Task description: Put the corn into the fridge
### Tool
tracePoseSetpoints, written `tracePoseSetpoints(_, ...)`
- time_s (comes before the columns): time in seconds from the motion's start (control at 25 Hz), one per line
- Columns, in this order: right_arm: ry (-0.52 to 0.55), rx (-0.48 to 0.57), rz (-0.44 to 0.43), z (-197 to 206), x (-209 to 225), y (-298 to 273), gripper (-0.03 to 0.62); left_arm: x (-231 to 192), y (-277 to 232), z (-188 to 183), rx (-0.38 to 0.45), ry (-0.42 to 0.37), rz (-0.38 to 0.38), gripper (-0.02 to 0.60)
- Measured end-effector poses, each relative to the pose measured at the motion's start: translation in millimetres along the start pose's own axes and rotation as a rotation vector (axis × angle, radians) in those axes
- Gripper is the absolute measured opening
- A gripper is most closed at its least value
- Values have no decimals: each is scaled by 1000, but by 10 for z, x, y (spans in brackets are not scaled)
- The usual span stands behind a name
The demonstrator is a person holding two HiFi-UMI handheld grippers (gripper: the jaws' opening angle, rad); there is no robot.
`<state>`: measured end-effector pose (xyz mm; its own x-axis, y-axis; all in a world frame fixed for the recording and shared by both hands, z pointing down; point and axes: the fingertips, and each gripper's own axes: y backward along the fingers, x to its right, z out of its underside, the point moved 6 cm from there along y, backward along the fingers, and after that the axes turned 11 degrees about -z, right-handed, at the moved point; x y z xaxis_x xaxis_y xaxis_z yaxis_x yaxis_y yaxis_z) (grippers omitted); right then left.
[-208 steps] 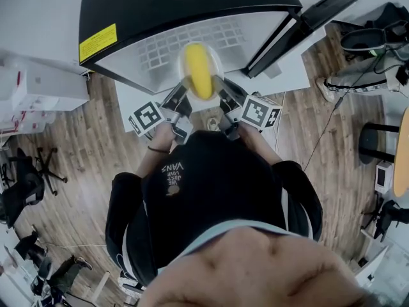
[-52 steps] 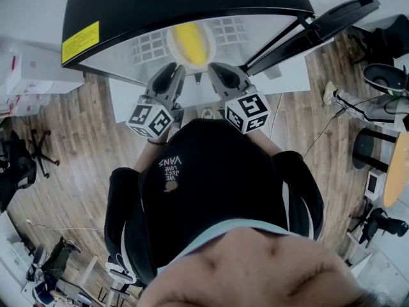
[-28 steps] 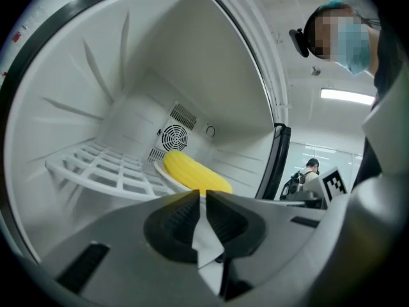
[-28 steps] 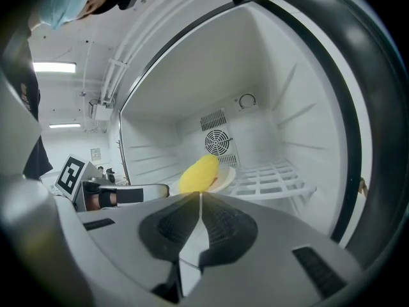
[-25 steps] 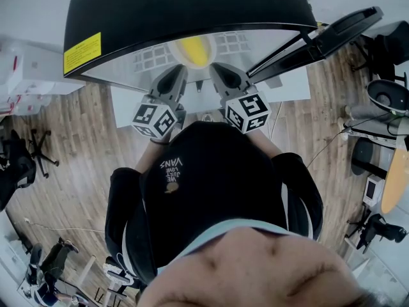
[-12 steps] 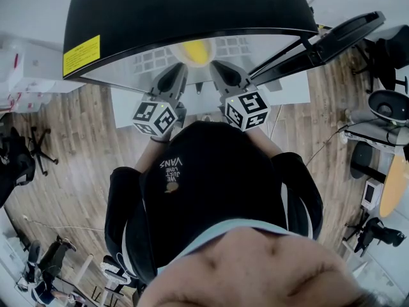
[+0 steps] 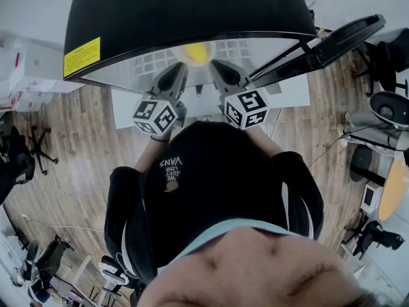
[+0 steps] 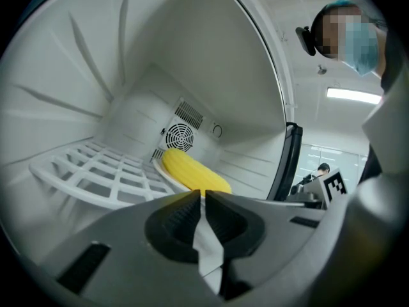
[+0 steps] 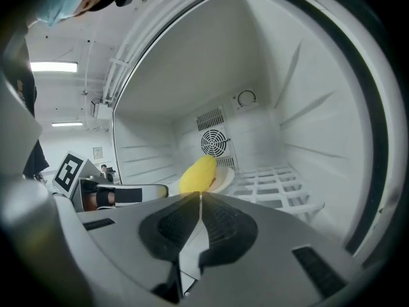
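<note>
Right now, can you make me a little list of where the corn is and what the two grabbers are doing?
corn: yellow, lying on the plate
plate: white, on the rack, in front of the fan
rack: white grid inside the fridge
fridge: door open
left gripper: jaws closed, seemingly pinching the plate's rim
right gripper: the same, from the other side
left to do: let go, pull out

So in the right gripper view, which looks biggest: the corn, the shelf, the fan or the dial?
Largest to smallest:
1. shelf
2. corn
3. fan, only slightly smaller. The corn lies nearer the camera, so this pair is unsure.
4. dial
</note>
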<state>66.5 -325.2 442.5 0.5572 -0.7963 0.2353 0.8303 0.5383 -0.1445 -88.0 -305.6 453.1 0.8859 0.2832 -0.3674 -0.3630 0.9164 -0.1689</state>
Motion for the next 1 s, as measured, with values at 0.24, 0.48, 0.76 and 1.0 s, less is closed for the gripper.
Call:
tracePoseSetpoints(0.24, 6, 1, 3, -11, 0, -3, 23, -5, -2, -10, 4, 1, -1, 32)
tracePoseSetpoints(0.48, 13, 8, 20, -26, -11, 33, 23, -4, 31, -39, 19, -6, 4, 32)
tracePoseSetpoints(0.76, 20, 16, 39, -21, -82, 87, 23, 1, 115, -43, 26, -12, 18, 32)
tracePoseSetpoints(1.0, 28, 25, 67, -20, -185, 171, 23, 5, 233, -55, 33, -25, 35, 32)
